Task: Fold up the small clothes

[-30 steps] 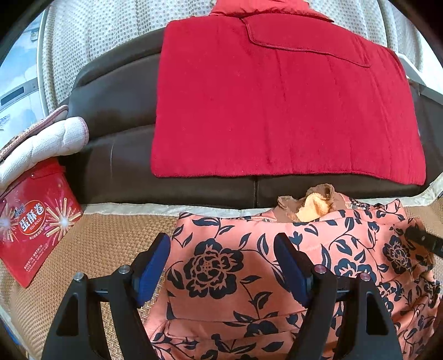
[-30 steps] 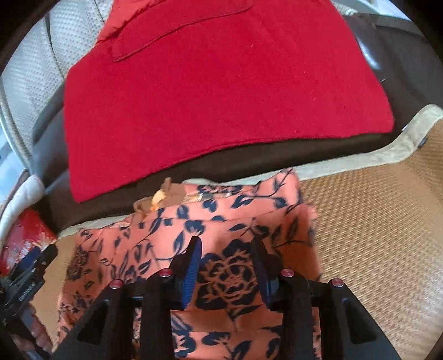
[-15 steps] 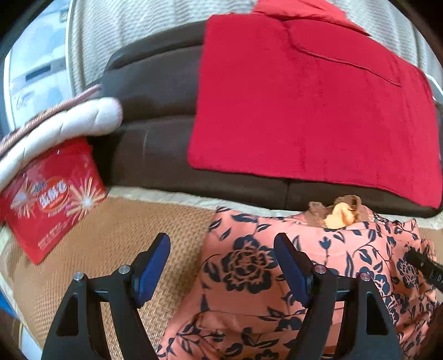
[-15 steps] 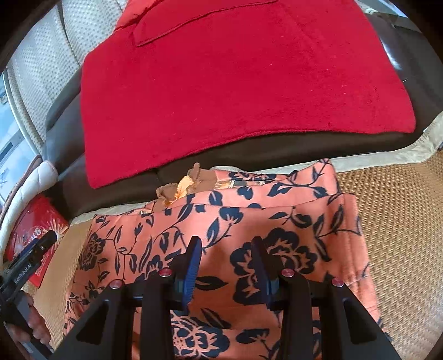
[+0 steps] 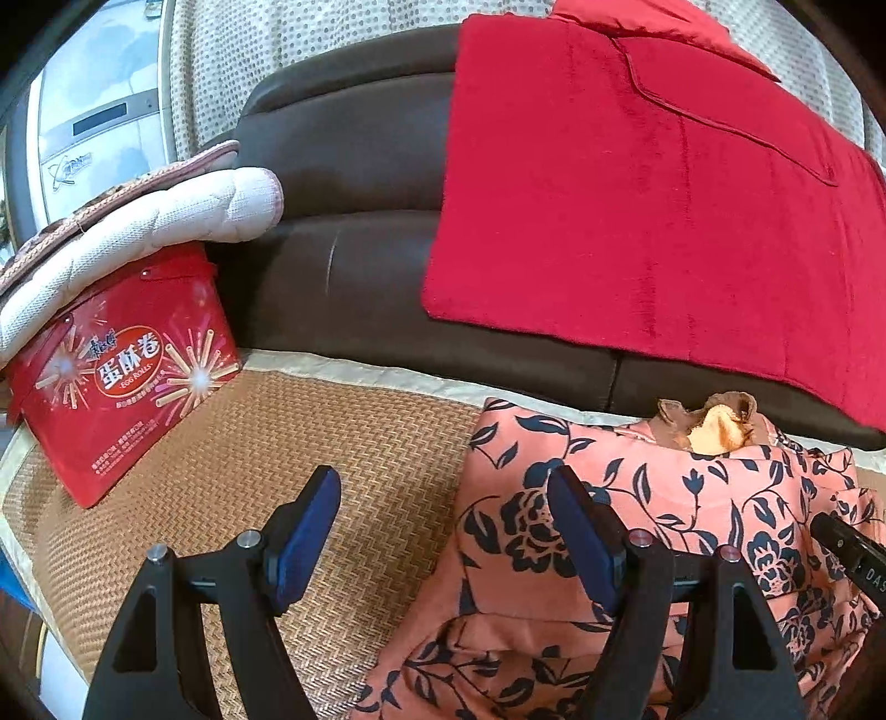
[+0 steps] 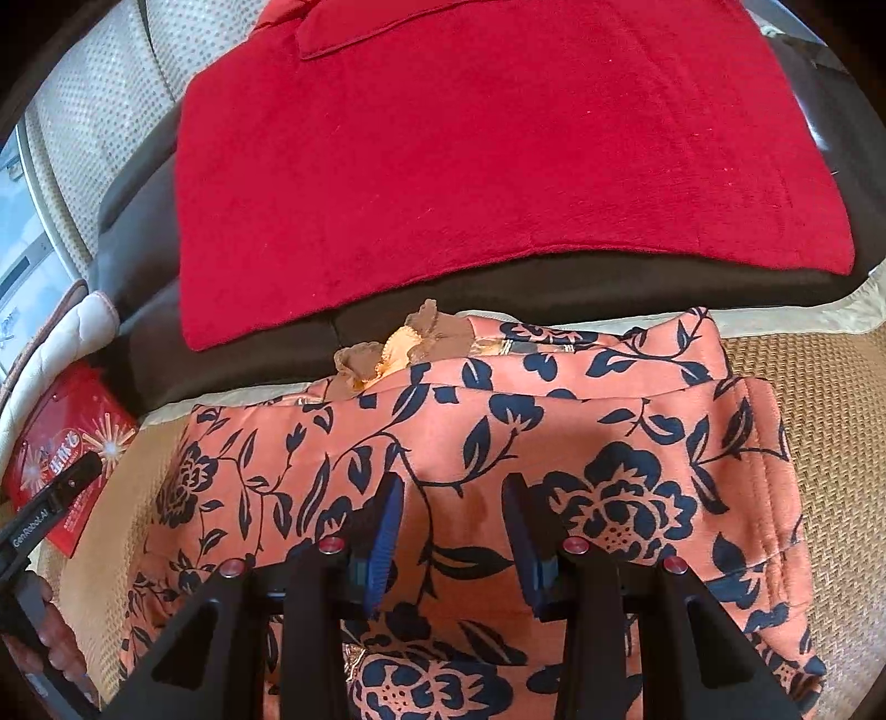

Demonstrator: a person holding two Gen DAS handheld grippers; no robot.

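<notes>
- Two claws are ours to account for, and we go from left to right.
- Far left, a red egg-roll gift box (image 5: 119, 382) leans under a white quilted pad (image 5: 144, 232) on the woven straw mat (image 5: 343, 443).
- Our left claw (image 5: 443, 531) stands wide with nothing in it; one pad hangs above bare mat, the other above the left edge of the salmon-pink garment with dark blue flowers (image 5: 637, 515).
- That garment lies partly folded on the mat, its brown-and-orange collar (image 6: 410, 338) touching the dark brown leather sofa back (image 5: 343, 183).
- Our right claw (image 6: 451, 537) is narrower and hovers above the middle of the cloth; we see nothing pinched between its pads.
- We judge a risk here: a grab at the thick middle may lift one layer only and drag the fold open.
- Because the left claw straddles the hem, closing could miss the cloth and catch the mat's weave.
- Behind, a red plush cover (image 6: 498, 155) drapes the sofa back, with dotted pale fabric (image 5: 332, 33) beyond.
</notes>
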